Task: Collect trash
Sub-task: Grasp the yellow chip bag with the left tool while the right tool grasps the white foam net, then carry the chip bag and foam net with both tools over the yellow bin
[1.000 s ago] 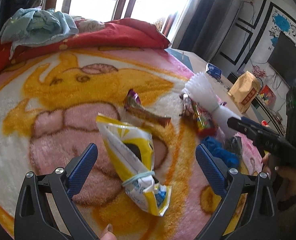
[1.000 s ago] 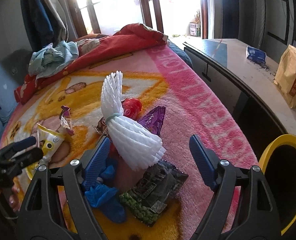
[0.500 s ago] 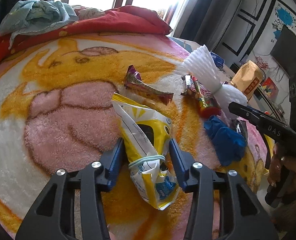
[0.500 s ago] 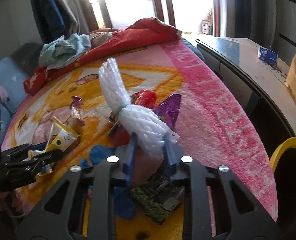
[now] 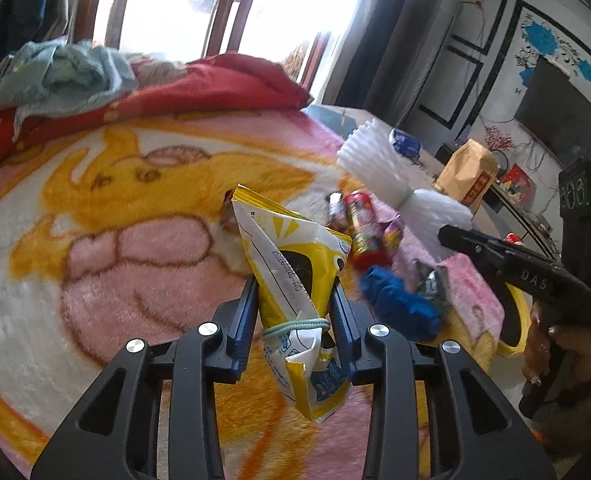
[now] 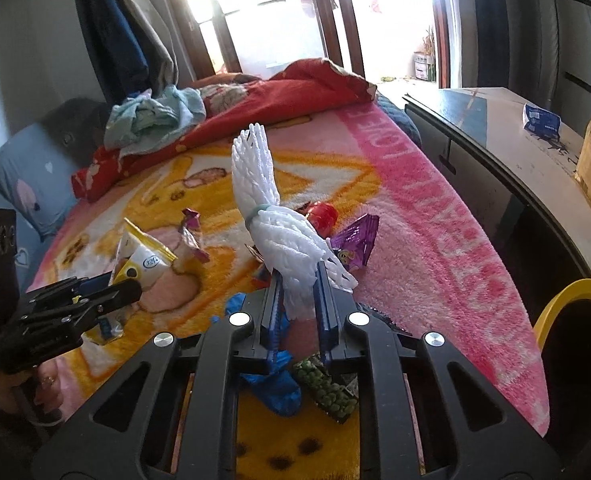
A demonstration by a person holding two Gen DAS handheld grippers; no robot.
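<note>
Both lifted: crinkly yellow bag [image 5: 295, 276], white foam netting [image 6: 291, 248]

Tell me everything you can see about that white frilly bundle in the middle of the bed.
The white foam net bundle looks like soft meshed packing foam, ribbed and springy. A pale green band cinches it into a waist, so one end fans upward like a feather and the other flares downward. It stands tilted above the pink and yellow blanket. The right tool is closing on its lower flare, its blue pads pressing both sides. A purple wrapper and a red wrapper lie just behind it.
</note>
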